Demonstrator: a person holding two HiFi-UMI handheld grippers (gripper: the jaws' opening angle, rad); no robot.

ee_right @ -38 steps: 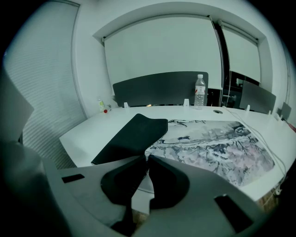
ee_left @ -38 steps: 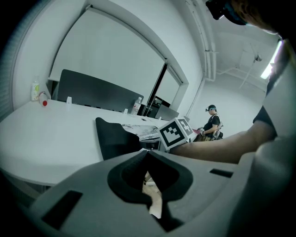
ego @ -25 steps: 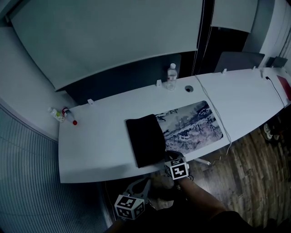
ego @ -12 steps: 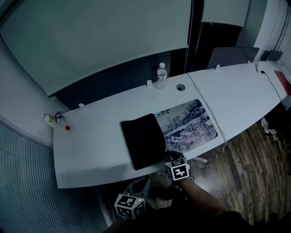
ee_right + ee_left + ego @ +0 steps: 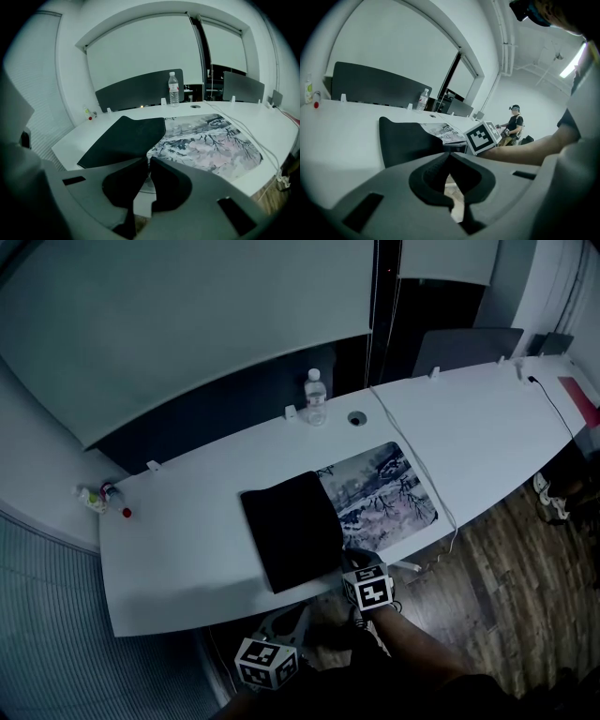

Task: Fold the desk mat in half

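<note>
The desk mat lies on the white desk (image 5: 187, 540). Its printed half (image 5: 380, 493) faces up on the right, and a black flap (image 5: 291, 526) is turned over on the left. My right gripper (image 5: 349, 561) sits at the desk's near edge, at the flap's near right corner. In the right gripper view the jaws (image 5: 146, 161) stand nearly together, and the corner of the black flap (image 5: 126, 138) runs into the tips beside the printed half (image 5: 206, 143). My left gripper (image 5: 302, 615) hangs below the desk edge. Its jaws (image 5: 449, 160) are shut on nothing, facing the flap (image 5: 408, 140).
A water bottle (image 5: 315, 397) and a cable hole (image 5: 356, 417) are at the desk's far edge. A white cable (image 5: 412, 465) runs along the mat's right side and over the near edge. Small bottles (image 5: 94, 498) stand at the far left. A person (image 5: 514, 124) stands far off.
The head view has shifted, so the desk sits further left and higher in the picture. Both grippers and the mat keep their places relative to the desk.
</note>
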